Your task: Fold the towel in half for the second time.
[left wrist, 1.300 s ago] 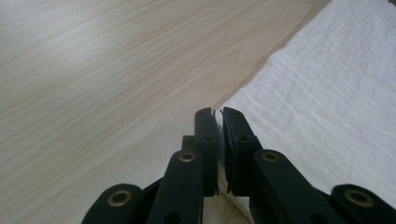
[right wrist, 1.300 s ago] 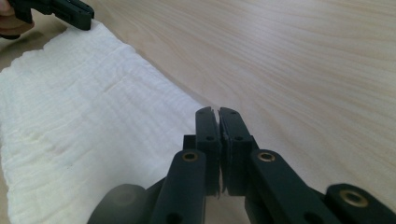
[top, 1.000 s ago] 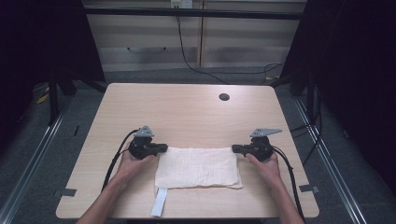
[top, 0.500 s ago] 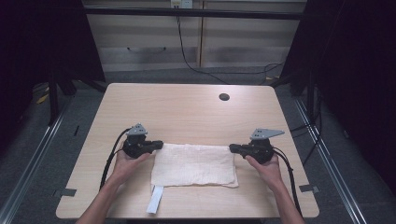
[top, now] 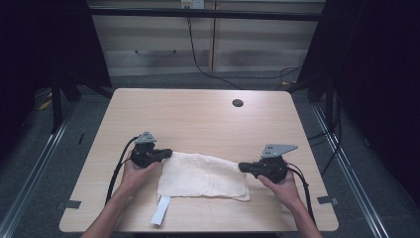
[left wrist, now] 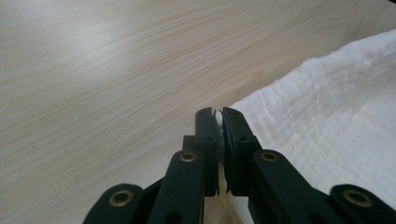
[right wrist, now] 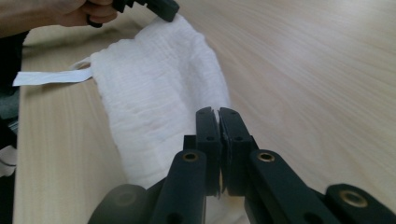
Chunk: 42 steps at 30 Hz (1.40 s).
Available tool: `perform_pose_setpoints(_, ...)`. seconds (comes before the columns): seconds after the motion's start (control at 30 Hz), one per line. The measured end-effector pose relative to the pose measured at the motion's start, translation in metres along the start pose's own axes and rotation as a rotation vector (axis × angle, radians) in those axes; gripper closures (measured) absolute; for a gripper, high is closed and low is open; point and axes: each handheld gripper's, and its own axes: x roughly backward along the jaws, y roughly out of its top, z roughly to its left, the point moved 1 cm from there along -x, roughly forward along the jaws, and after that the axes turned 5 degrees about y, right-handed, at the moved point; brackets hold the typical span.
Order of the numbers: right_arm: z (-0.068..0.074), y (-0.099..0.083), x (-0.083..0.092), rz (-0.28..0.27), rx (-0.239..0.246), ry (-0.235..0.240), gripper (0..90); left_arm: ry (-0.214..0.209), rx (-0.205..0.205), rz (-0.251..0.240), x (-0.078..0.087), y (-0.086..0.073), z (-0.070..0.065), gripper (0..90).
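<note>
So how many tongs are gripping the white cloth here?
2. The left tongs pinch the white cloth at its far-left corner; the right tongs pinch its right edge. Both are shut on it.

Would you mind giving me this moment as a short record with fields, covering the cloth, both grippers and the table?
cloth: white cloth lying across the near half of the table, white tag trailing off its near-left corner
left gripper: left gripper shut on the cloth's left end
right gripper: right gripper shut on the cloth's right end
table: light wooden table, dark round hole near the far edge
</note>
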Motion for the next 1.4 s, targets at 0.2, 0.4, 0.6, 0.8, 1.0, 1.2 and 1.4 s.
perform_pose_setpoints(0.2, 0.015, -0.012, 0.0, 0.059, 0.013, 0.042, 87.8, 0.013, 0.012, -0.003, -0.001, -0.003, -0.002, 85.9)
perform_pose_setpoints(0.4, 0.021, -0.02, -0.003, 0.103, 0.006, 0.082, 87.8, 0.021, 0.001, -0.001, -0.003, -0.002, -0.005, 85.9)
perform_pose_setpoints(0.6, 0.028, -0.029, -0.015, 0.166, 0.0, 0.158, 87.8, 0.023, -0.001, -0.01, -0.002, -0.002, -0.005, 85.9)
perform_pose_setpoints(0.8, 0.027, -0.036, -0.029, 0.239, 0.006, 0.166, 88.0, 0.019, -0.003, -0.021, 0.0, 0.0, -0.006, 85.9)
perform_pose_setpoints(1.0, 0.022, -0.033, -0.031, 0.25, 0.014, 0.092, 88.3, -0.001, 0.012, -0.073, 0.005, 0.011, -0.009, 85.7)
perform_pose_setpoints(1.2, 0.01, -0.029, -0.033, 0.238, -0.016, 0.04, 88.4, -0.008, 0.0, -0.123, 0.013, 0.024, -0.012, 85.7)
perform_pose_setpoints(1.4, -0.004, -0.023, -0.037, 0.24, -0.059, -0.047, 88.5, -0.025, -0.056, -0.139, 0.015, 0.041, -0.021, 85.5)
